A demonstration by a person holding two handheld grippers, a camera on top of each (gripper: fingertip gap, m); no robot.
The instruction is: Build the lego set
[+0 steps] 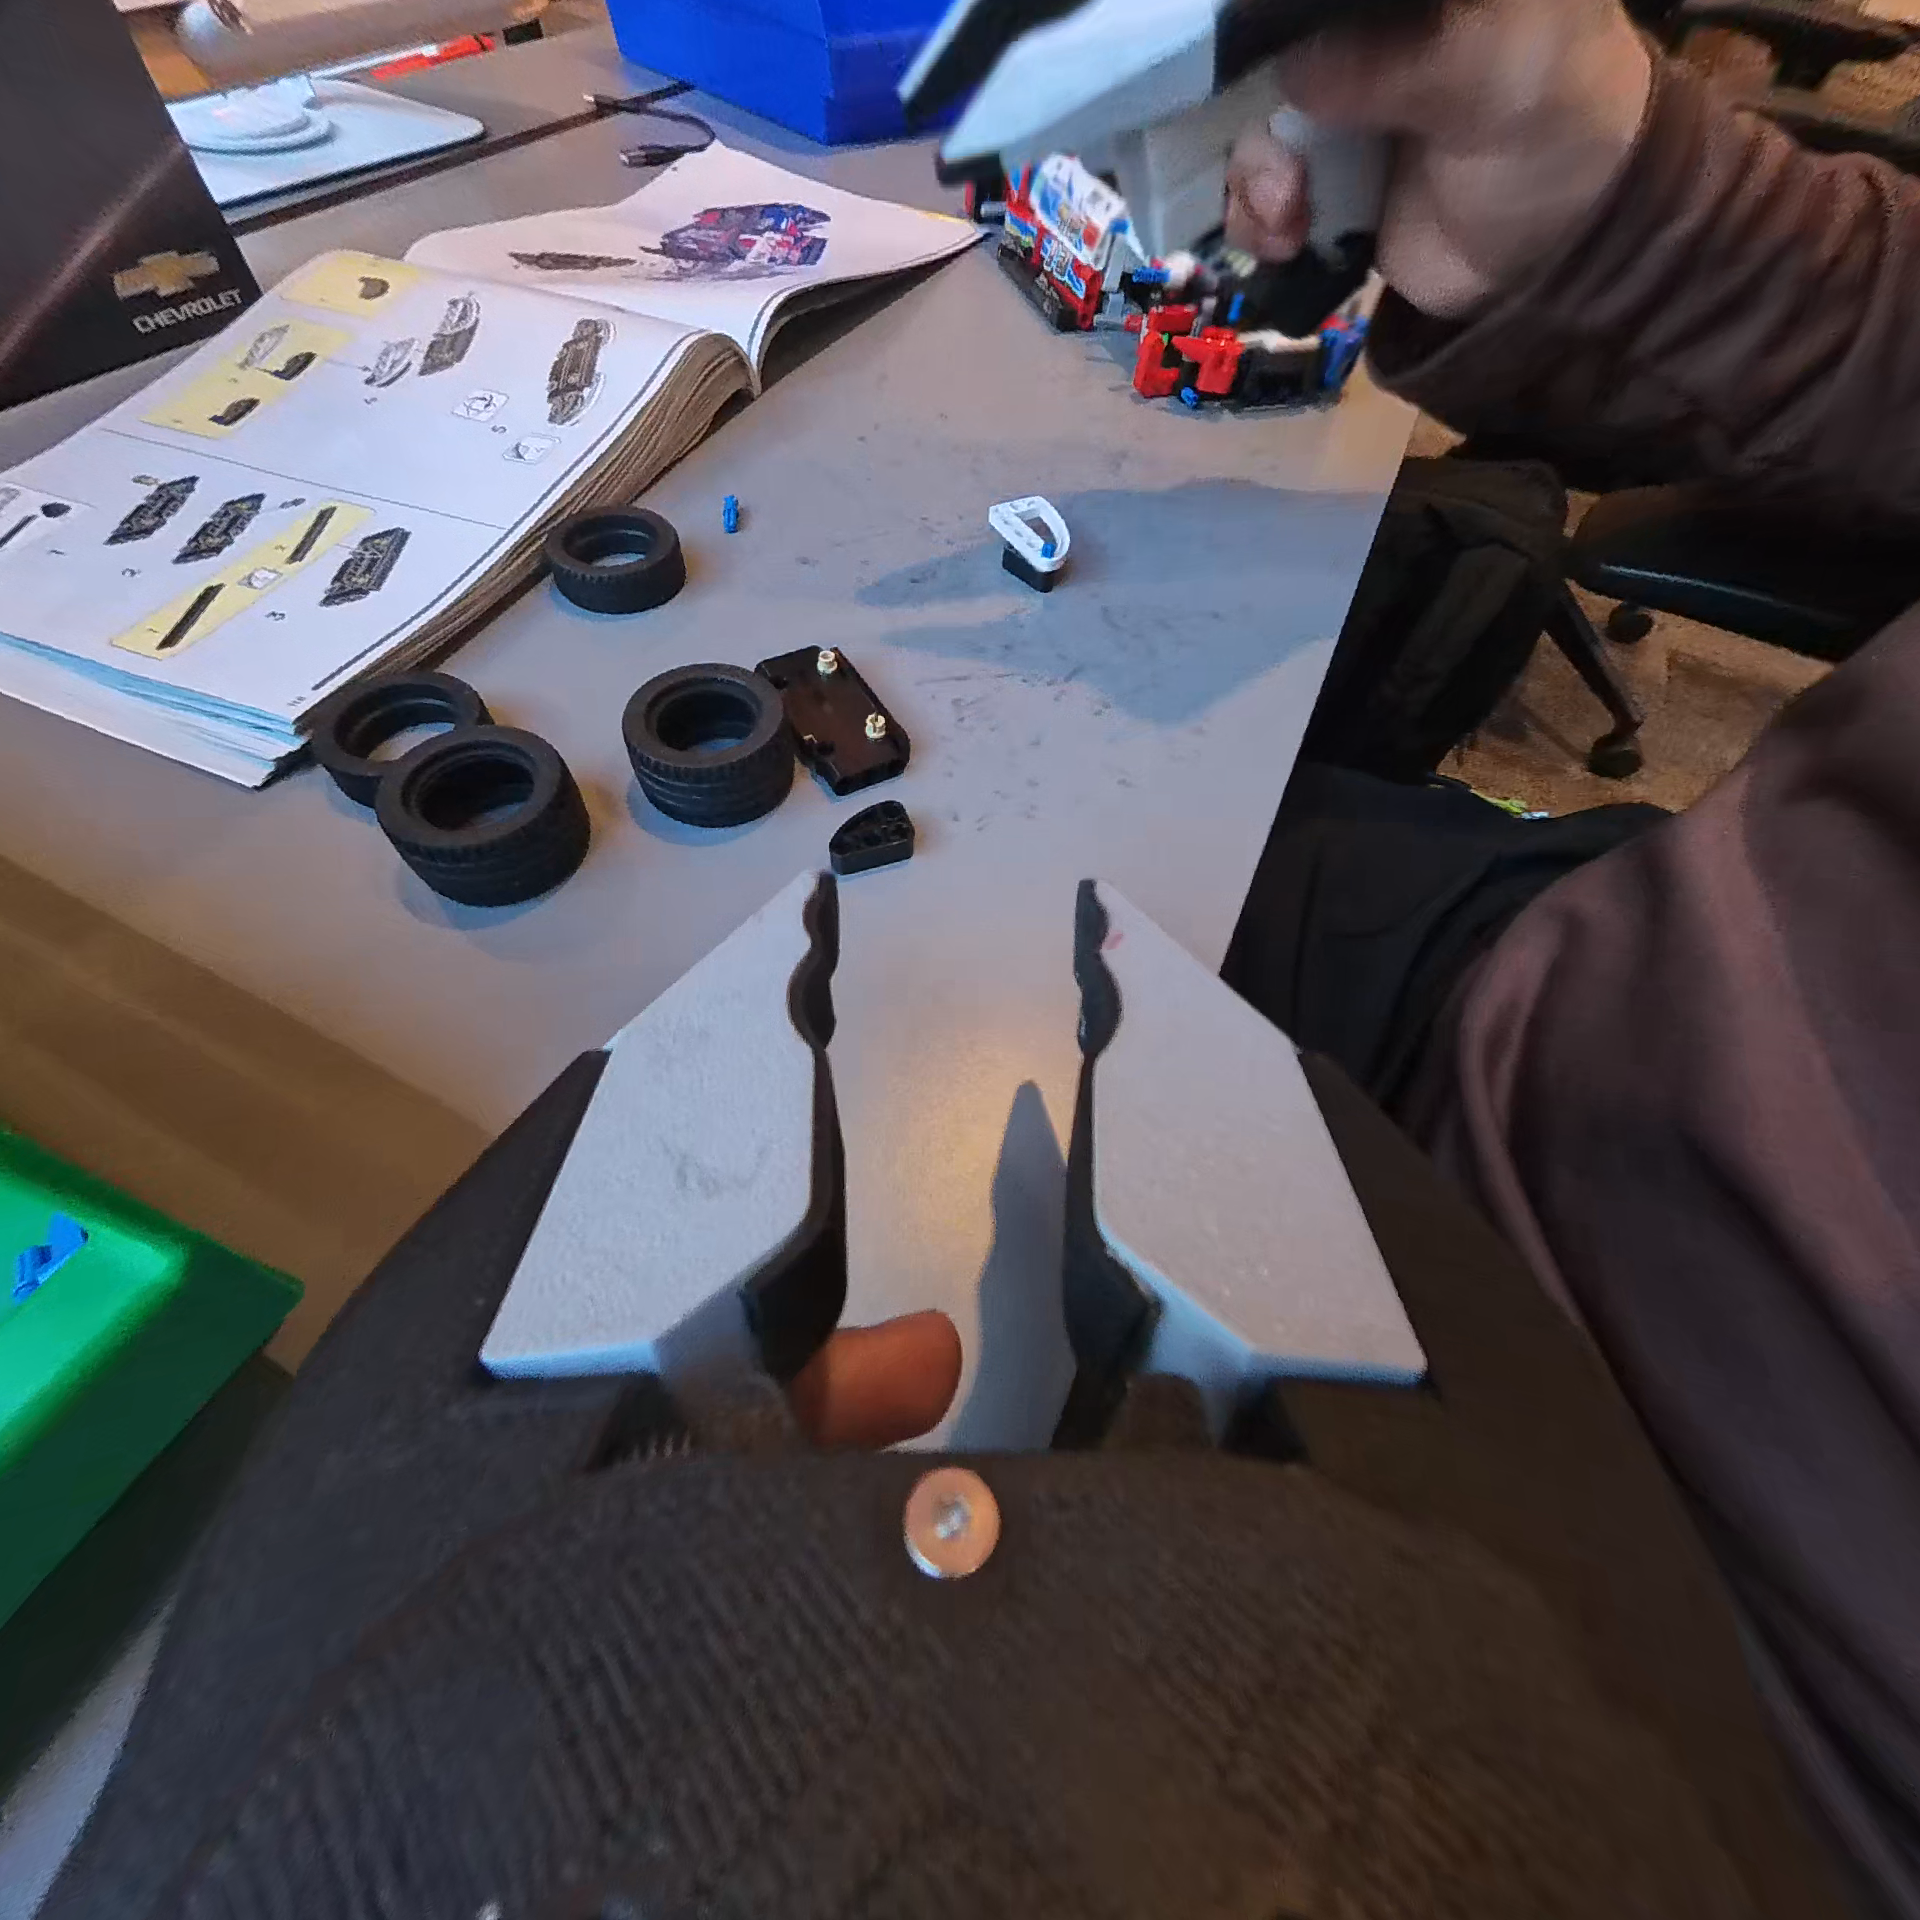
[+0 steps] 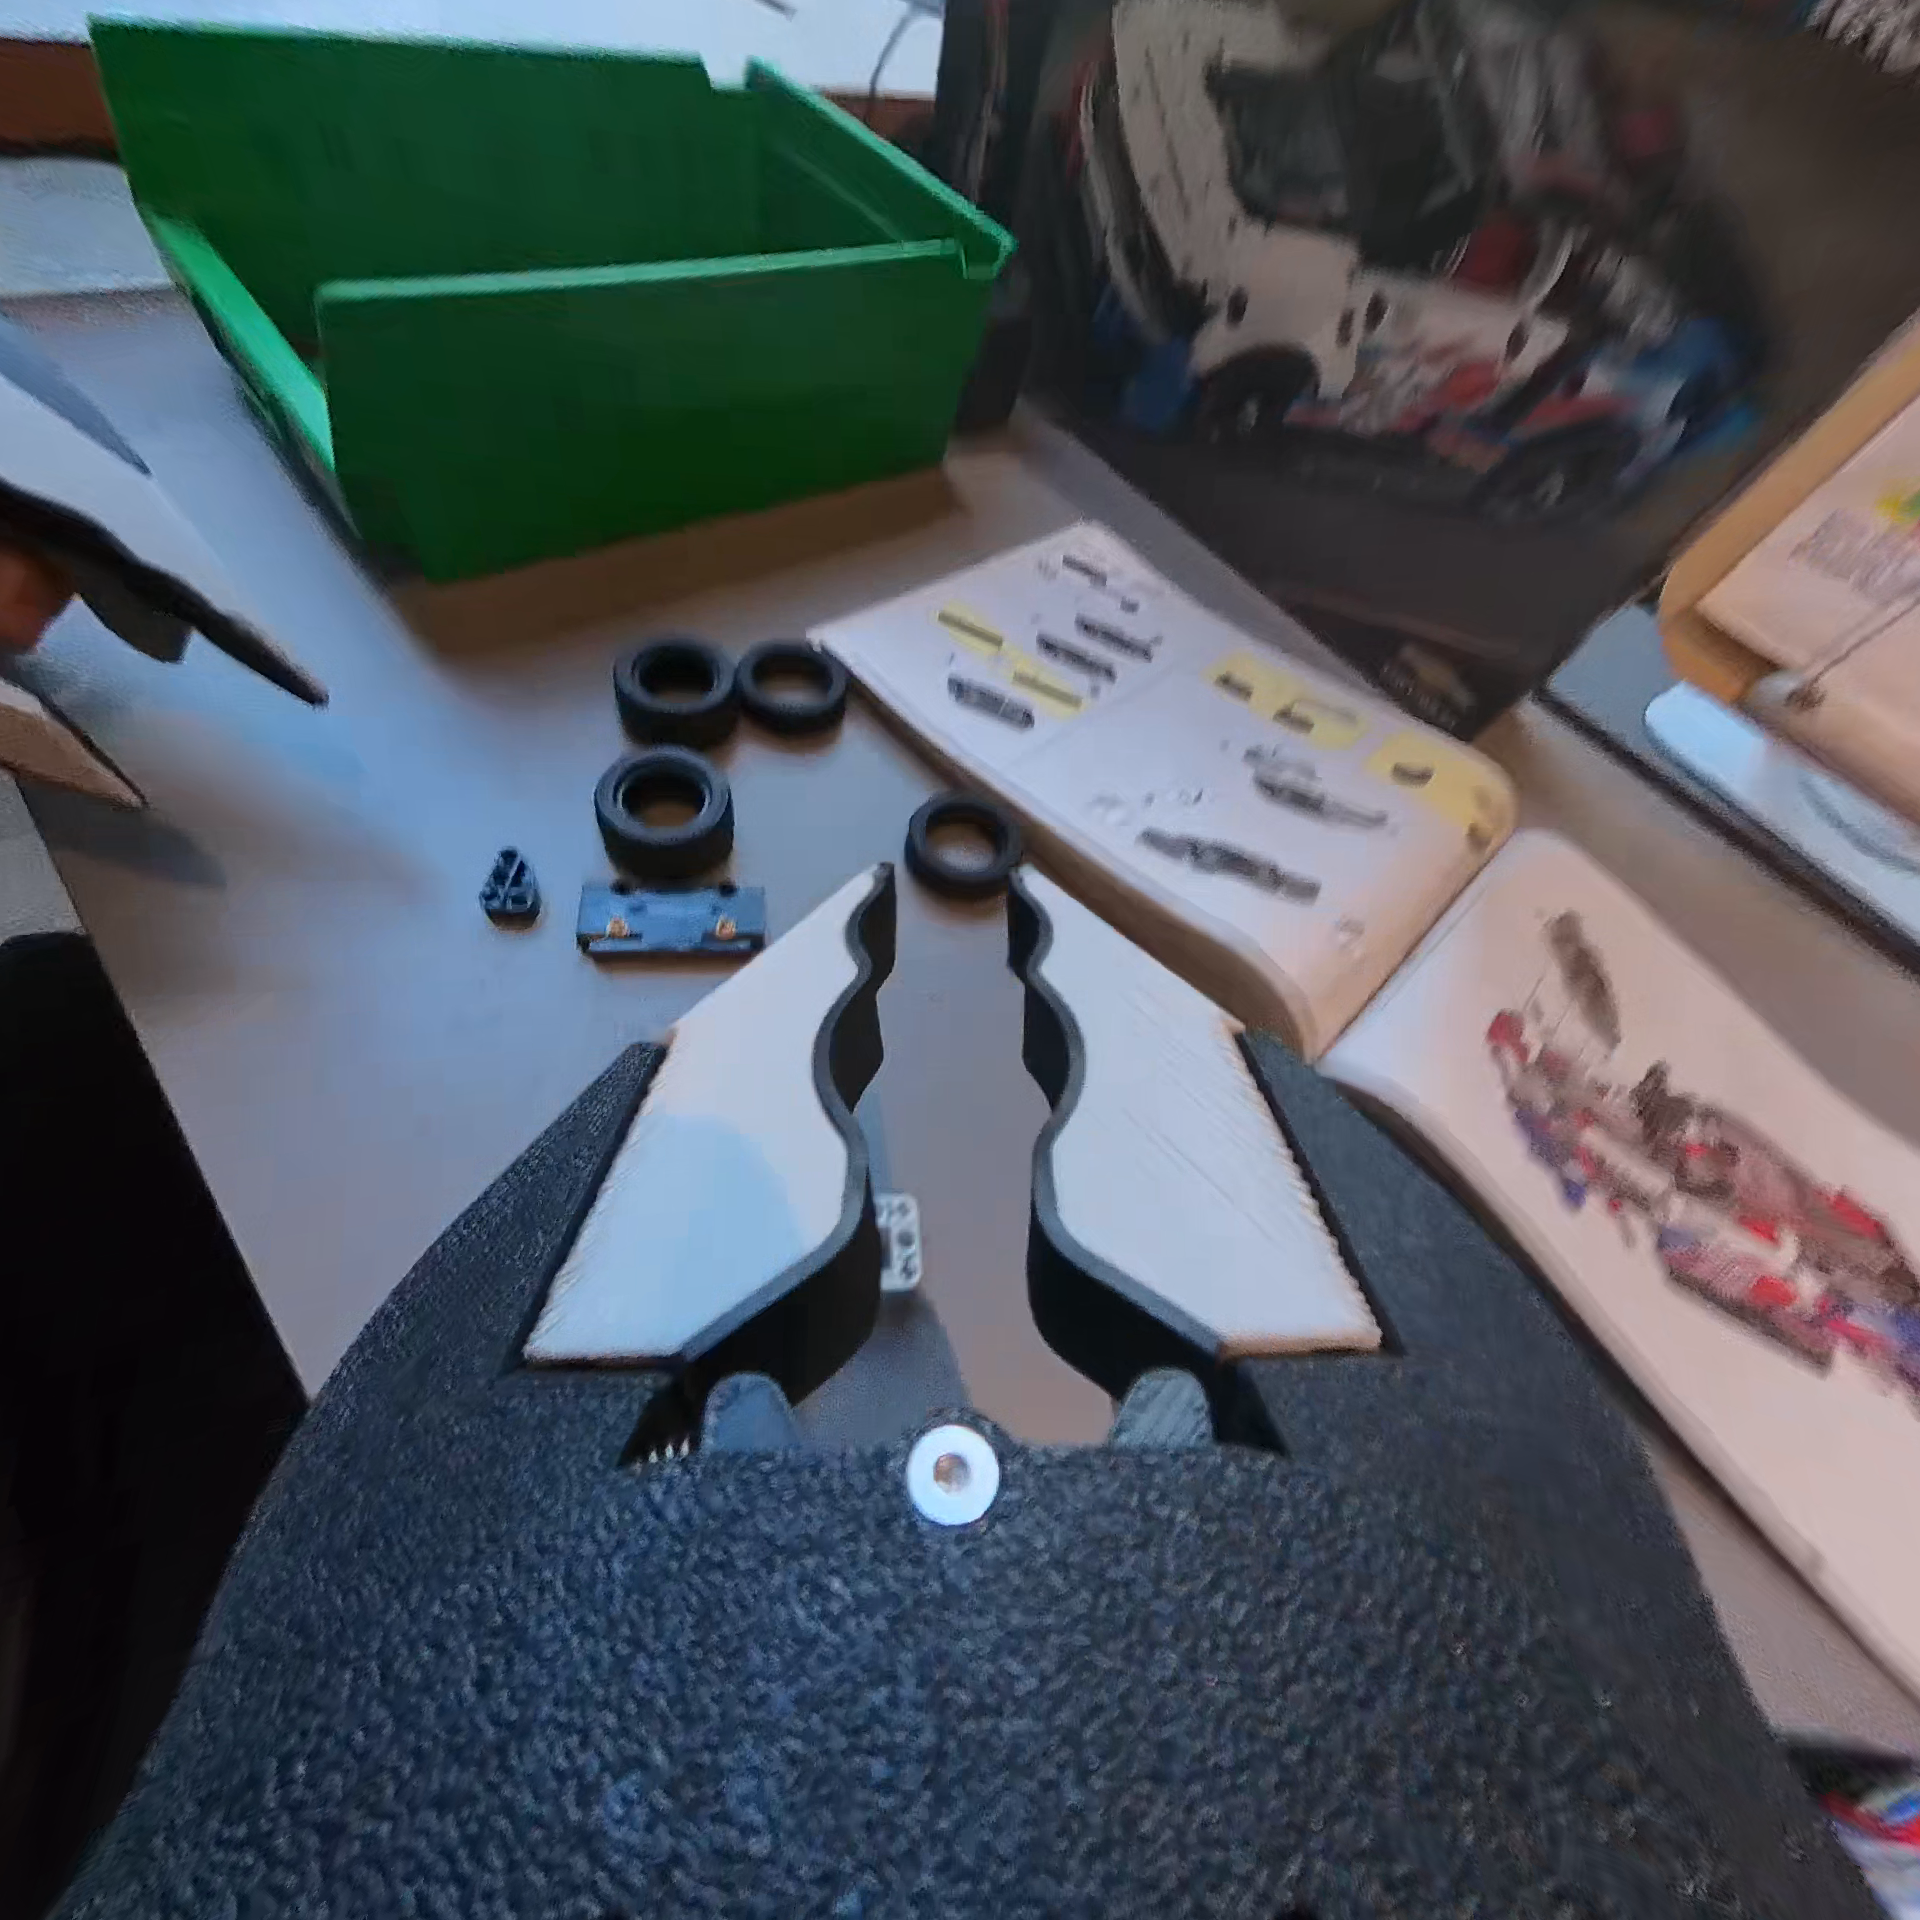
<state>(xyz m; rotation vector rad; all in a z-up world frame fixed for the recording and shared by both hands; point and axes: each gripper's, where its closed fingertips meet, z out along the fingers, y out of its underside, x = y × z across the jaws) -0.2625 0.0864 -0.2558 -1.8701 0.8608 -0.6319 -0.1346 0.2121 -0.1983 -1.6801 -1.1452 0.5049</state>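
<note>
Several black tyres (image 1: 712, 743) lie on the grey table (image 1: 1039, 416) beside a black flat piece with two tan pins (image 1: 836, 717) and a small black piece (image 1: 871, 836). A white piece on a black block (image 1: 1029, 540) and a blue pin (image 1: 732, 512) lie farther off. The partly built red, white and blue car (image 1: 1164, 301) stands at the far edge. My left gripper (image 1: 954, 904) is open and empty, just short of the small black piece. My right gripper (image 2: 951, 883) is open and empty above the table, near one tyre (image 2: 961, 842). The white piece (image 2: 899, 1252) shows below its fingers.
The open instruction book (image 1: 364, 468) lies left of the tyres. A green bin (image 2: 582, 312) stands behind them, a blue bin (image 1: 790, 62) at the far side, and the dark set box (image 2: 1403, 312) stands upright. The table edge (image 1: 1340, 675) runs on the right, by my sleeve. Across from one pair of fingers to the other is roughly 20 cm. From the right gripper's tips to the blue pin (image 1: 732, 512) is close to 12 cm.
</note>
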